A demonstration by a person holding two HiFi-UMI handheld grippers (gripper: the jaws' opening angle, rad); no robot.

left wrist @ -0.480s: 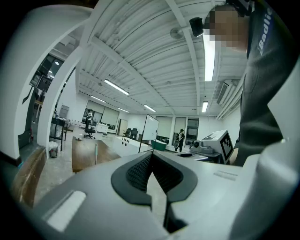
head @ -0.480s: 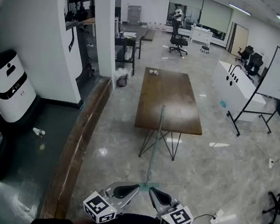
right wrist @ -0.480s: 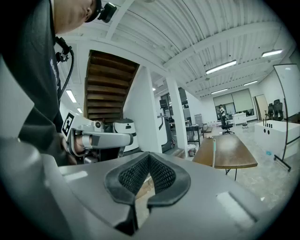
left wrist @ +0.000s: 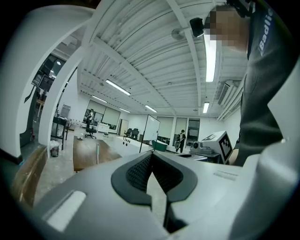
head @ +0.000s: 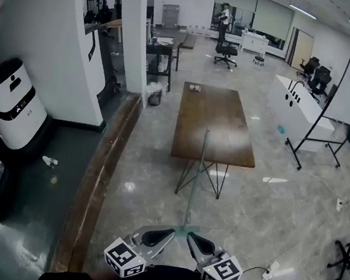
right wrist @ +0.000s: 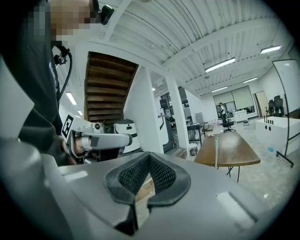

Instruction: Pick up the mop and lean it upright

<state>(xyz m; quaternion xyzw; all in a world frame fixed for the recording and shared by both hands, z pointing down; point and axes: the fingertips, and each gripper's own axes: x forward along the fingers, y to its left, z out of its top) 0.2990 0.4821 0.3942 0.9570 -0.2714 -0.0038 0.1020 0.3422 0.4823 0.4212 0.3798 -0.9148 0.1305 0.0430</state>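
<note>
Left gripper (head: 159, 237) clenched, jaws together, nothing between them. Mop (head: 196, 177) just ahead of both gripper tips. Its handle slants away from me over near edge of worktop (head: 217, 119); I can't pin exact contact point. Mop head low on floor between tips, partly hidden, shape hard to make out. Right gripper (head: 198, 243) clenched, empty. My hands cut off at bottom edge.
</note>
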